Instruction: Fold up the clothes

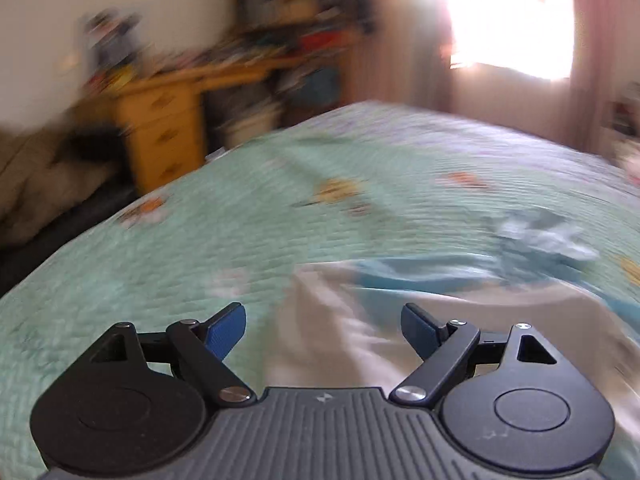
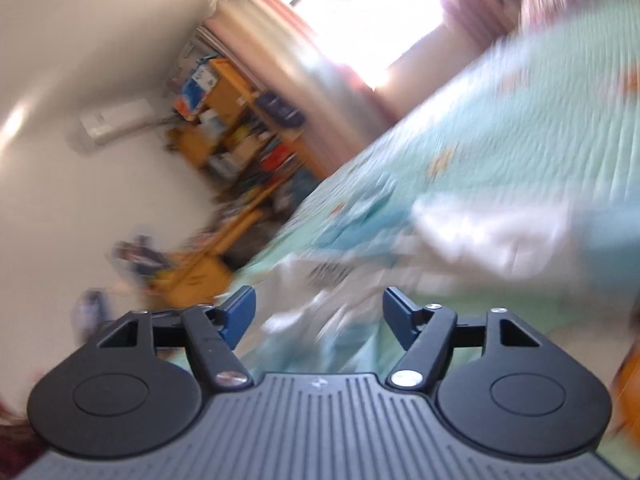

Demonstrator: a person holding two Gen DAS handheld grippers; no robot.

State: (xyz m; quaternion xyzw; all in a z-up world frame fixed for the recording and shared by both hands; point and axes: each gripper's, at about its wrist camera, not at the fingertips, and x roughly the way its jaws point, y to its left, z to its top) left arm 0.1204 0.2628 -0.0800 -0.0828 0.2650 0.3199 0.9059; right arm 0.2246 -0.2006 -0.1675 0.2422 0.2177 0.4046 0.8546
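Mint-green quilted bedspread (image 1: 280, 208) covers the bed, with a wooden desk (image 1: 160, 132) beyond its far edge and a bright window (image 1: 508, 20) behind. On the bedspread lies a pale garment with light-blue parts (image 1: 360, 320), blurred. Over it, the left gripper (image 1: 324, 330) has its jaws wide apart, gripping nothing. Above the same garment (image 2: 480, 232), the right gripper (image 2: 319, 314) is also spread and empty.

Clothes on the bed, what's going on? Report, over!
Left gripper open, empty. Right gripper open, empty. White-and-blue garment loose on the green quilt, not gripped. Nothing in the way; views blurred.
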